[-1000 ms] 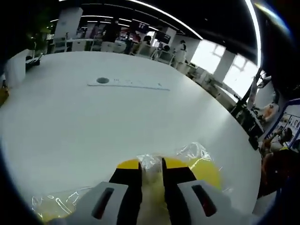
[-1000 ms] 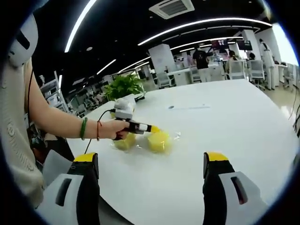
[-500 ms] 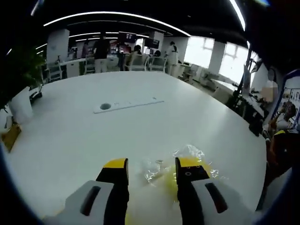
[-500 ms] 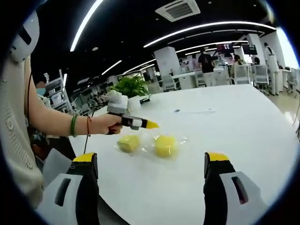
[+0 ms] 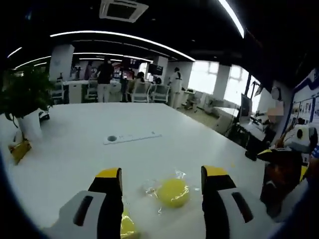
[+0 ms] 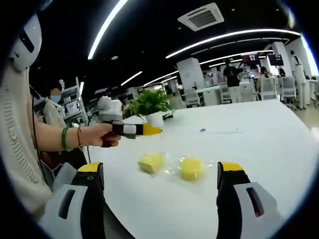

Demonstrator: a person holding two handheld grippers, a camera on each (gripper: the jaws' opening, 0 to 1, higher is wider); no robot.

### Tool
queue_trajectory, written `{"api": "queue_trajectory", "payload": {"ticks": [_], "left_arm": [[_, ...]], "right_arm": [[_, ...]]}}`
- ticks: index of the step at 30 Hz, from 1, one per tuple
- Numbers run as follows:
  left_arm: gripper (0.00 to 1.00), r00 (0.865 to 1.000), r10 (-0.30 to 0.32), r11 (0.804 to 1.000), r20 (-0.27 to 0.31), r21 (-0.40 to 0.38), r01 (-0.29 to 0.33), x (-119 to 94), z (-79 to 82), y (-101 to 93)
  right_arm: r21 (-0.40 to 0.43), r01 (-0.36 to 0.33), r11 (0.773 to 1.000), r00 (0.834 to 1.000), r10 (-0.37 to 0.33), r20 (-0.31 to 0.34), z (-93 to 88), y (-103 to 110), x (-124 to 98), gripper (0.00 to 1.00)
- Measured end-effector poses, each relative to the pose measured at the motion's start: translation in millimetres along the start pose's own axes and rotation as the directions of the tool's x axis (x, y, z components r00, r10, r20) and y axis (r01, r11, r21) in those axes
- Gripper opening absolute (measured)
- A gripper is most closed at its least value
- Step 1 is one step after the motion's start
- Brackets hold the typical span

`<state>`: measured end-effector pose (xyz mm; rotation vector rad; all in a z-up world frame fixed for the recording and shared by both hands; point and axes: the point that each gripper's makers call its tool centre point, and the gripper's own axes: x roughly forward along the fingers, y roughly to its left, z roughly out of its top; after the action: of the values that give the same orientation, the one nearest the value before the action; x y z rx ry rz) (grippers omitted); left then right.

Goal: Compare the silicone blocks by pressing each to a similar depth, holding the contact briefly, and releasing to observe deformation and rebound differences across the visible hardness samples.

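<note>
So the biggest thing here is the big white round table [image 5: 75,149], sitting in an open office with people and chairs way at the back. There's a potted green plant in a white pot [image 6: 151,107] toward the table's far edge, plus a flat white strip with a dark round hole [image 5: 130,137] lying in the middle of the top, well apart from the action.

The left gripper with black jaws and yellow tips [image 6: 144,130] is held up off the table in the person's hand [image 6: 102,135], hovering above and a bit behind the samples. From the left gripper view its jaws are spread wide with nothing between them, so it's let go. My guess is it's lifted clear so the blocks can be watched springing back.

The right gripper [image 6: 162,194] hangs back near the table edge, jaws wide apart and empty too, basically looking on.

Now the samples: two yellow silicone blocks, each in crinkly clear plastic wrap. The round yellow block [image 6: 191,168] and the paler squarish yellow block [image 6: 150,162] lie side by side on the table, just beside each other, probably so both get the same press without any reaching. Neither is touched right now. I can't tell any dent or rebound difference, they're too small.
</note>
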<state>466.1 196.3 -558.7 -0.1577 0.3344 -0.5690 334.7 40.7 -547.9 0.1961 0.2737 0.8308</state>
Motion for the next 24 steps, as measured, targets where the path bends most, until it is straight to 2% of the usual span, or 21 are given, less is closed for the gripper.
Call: {"api": "queue_trajectory", "payload": {"ticks": [2,5,7,11,13,16,20,24], "left_arm": [[0.68,0.998,-0.006,1.0,0.055,0.007,0.006,-17,9.6,-2.1],[0.71,0.997,-0.007,0.999,0.076,0.037,0.004,-43,13.6,-4.1],[0.74,0.992,0.024,0.996,0.125,0.077,-0.034,-64,18.2,1.7],[0.77,0.982,0.072,0.997,0.172,0.006,-0.074,-98,14.9,11.4],[0.77,0.98,0.094,0.996,0.177,-0.007,-0.094,-117,8.9,14.5],[0.8,0.975,0.148,0.988,0.169,0.016,-0.152,-144,-3.1,22.1],[0.83,0.974,0.168,0.986,0.153,-0.007,-0.169,-166,-13.6,24.9],[0.85,0.98,0.17,0.984,0.107,0.045,-0.175,-184,-25.5,20.7]], "right_arm": [[-0.006,-0.015,1.0,1.0,0.015,0.018,4.5,5,2,0.89],[-0.003,-0.035,0.999,0.999,0.035,0.023,6.3,11,4,0.89],[-0.005,-0.052,0.999,0.998,0.052,0.02,5.2,17,7,0.89],[-0.001,-0.068,0.998,0.997,0.068,0.023,2.3,25,10,0.91],[0.002,-0.072,0.997,0.997,0.072,0.026,0.5,29,11,0.92],[0.011,-0.079,0.997,0.997,0.079,0.02,-3.8,33,12,0.96],[0.012,-0.071,0.997,0.997,0.071,-0.004,-10.1,32,12,0.96],[0.0,-0.042,0.999,0.999,0.042,-0.006,-11.9,30,9,0.96]]}}
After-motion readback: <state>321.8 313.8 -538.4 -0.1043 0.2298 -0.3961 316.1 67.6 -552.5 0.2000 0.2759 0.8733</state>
